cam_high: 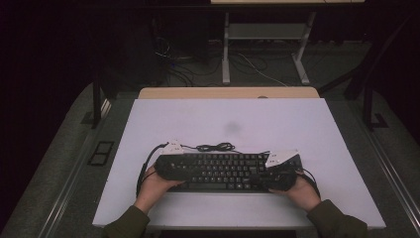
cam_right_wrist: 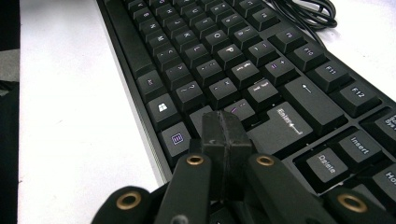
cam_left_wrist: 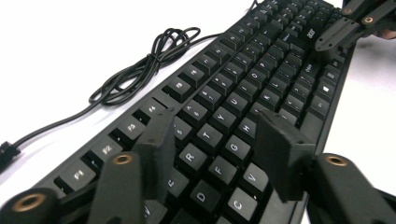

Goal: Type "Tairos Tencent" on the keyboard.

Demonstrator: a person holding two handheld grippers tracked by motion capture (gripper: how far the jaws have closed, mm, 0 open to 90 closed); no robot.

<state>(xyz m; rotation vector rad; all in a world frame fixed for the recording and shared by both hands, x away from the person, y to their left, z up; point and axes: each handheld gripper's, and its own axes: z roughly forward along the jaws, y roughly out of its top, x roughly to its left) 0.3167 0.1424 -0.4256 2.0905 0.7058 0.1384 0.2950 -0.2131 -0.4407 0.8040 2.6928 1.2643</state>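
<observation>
A black keyboard lies along the near half of the white table, its black cable coiled just behind it. At the keyboard's left end a hand holds my left gripper. In the left gripper view its jaws stand open above the letter keys, with nothing pinched between them, and the cable loops at the left. My right gripper is at the keyboard's right end. Its pads are pressed together, shut on nothing, just above the keys near Enter.
A wooden desk edge runs behind the white table. Beyond it, metal table legs and loose cables stand on the dark floor. A floor outlet sits left of the table. White surface stretches behind and beside the keyboard.
</observation>
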